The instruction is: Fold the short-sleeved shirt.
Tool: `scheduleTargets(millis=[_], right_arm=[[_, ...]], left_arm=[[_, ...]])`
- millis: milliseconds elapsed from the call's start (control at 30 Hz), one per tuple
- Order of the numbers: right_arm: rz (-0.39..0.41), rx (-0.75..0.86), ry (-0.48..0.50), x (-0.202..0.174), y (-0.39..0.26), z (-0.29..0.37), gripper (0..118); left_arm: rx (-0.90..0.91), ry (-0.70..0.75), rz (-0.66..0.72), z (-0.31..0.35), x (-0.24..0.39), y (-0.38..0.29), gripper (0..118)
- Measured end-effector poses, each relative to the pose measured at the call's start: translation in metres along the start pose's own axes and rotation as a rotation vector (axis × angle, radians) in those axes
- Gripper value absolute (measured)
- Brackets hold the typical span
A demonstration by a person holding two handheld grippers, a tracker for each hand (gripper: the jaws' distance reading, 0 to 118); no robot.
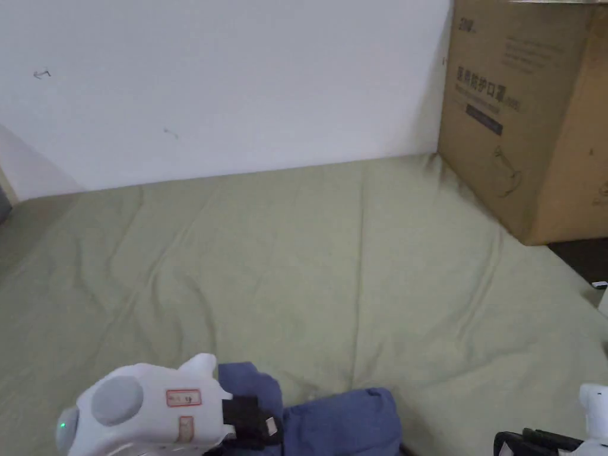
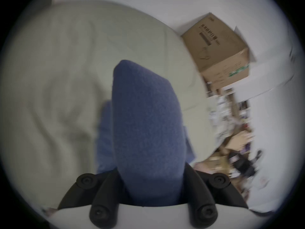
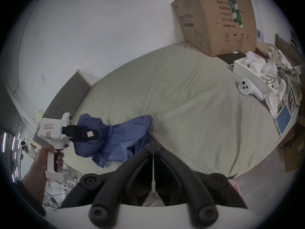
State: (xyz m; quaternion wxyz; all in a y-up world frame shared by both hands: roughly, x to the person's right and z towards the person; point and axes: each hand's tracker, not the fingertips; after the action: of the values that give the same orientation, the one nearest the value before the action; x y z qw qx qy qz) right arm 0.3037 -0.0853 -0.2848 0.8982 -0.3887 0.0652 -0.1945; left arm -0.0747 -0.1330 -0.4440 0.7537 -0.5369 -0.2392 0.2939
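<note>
Right gripper (image 3: 152, 145): nearest the person, at the near edge of the bed; jaws pressed together with only a thin line between them, nothing caught in them; tips just beside the shirt's near edge, contact not clear

Left gripper (image 3: 92, 134): white body, black jaws, held by a hand (image 3: 56, 156) at the near left corner of the bed; jaws clamped on a bunch of blue cloth, which stands up between them in the left gripper view

Shirt (image 3: 122, 140): blue, crumpled, unfolded; one end lifted in the left gripper, the rest trailing rightward onto the sheet at the near edge of the bed

Sheet (image 1: 309, 261): pale green, creased, covers the bed back to the wall

Controller (image 3: 247, 88): white, lying on the sheet's right edge, well apart from the shirt

Tablet (image 3: 283, 120): blue screen, on the right side among papers

Cardboard box (image 1: 528, 113): large, brown, at the far right corner against the white wall (image 1: 225, 83)
</note>
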Motion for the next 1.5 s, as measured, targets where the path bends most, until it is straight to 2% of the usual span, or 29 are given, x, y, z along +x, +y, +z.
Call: scheduleTargets(millis=[67,100,133,167,200,267,400,467,533,567,600,667,800,900,967,1033,1100,1167,1233,1333,1400,1500], right_arm=[[-0.02,0.015,0.005,0.008,0.002,0.008,1],[-0.022,0.021,0.008,0.012,0.003,0.011,1],[-0.023,0.026,0.007,0.015,0.003,0.014,1],[-0.025,0.033,0.006,0.018,0.005,0.017,1],[-0.025,0.039,0.004,0.02,0.006,0.019,1],[-0.027,0.052,-0.005,0.025,0.007,0.021,1],[-0.056,0.067,0.005,0.034,0.006,0.023,0],[-0.065,0.07,0.003,0.039,0.005,0.023,1],[-0.069,0.08,-0.013,0.043,0.004,0.025,0],[-0.068,0.09,-0.022,0.045,0.003,0.026,0],[-0.067,0.095,-0.025,0.048,0.003,0.027,1],[-0.07,0.1,-0.031,0.053,0.003,0.026,0],[-0.103,0.087,-0.043,0.062,0.001,0.025,1],[-0.109,0.085,-0.043,0.065,-0.001,0.028,1],[-0.101,0.084,-0.059,0.066,-0.001,0.03,1],[-0.094,0.088,-0.079,0.068,0.0,0.032,1],[-0.103,0.094,-0.117,0.065,0.003,0.032,1],[-0.143,0.108,-0.065,0.064,0.006,0.032,1],[-0.161,0.11,-0.036,0.058,0.007,0.029,1],[-0.126,0.094,-0.021,0.041,0.011,0.025,0],[-0.061,0.132,0.017,0.025,0.019,0.028,1],[0.05,0.303,0.02,-0.004,0.029,0.041,1]], left_arm=[[-0.029,-0.08,0.035,-0.033,0.018,0.006,9],[-0.045,-0.149,0.041,-0.05,0.023,0.009,17],[-0.059,-0.193,0.062,-0.064,0.025,0.012,42],[-0.079,-0.208,0.067,-0.077,0.026,0.014,96],[-0.095,-0.215,0.069,-0.088,0.026,0.016,118],[-0.131,-0.216,0.06,-0.09,0.023,0.009,112],[-0.056,-0.165,0.059,-0.062,0.019,-0.004,114],[0.01,-0.068,-0.044,-0.033,0.025,-0.001,110],[0.238,0.026,-0.215,-0.01,0.045,-0.017,108],[0.325,0.001,-0.308,-0.002,0.054,-0.027,96],[0.341,-0.019,-0.354,-0.002,0.063,-0.034,71],[0.249,-0.009,-0.388,-0.023,0.082,-0.036,0],[0.049,0.033,-0.481,-0.087,0.107,-0.046,0],[-0.042,0.085,-0.492,-0.144,0.108,-0.043,0],[-0.11,0.171,-0.442,-0.179,0.098,-0.038,0],[-0.159,0.191,-0.294,-0.202,0.075,-0.038,0],[-0.092,0.012,-0.072,-0.198,0.052,-0.036,0],[-0.078,-0.029,-0.016,-0.191,0.046,-0.037,0],[-0.067,-0.018,-0.091,-0.176,0.054,-0.036,0],[0.129,0.018,-0.243,-0.115,0.071,-0.04,0],[0.315,-0.011,-0.297,-0.053,0.08,-0.045,0],[0.622,0.103,-0.402,0.026,0.091,-0.06,0]])
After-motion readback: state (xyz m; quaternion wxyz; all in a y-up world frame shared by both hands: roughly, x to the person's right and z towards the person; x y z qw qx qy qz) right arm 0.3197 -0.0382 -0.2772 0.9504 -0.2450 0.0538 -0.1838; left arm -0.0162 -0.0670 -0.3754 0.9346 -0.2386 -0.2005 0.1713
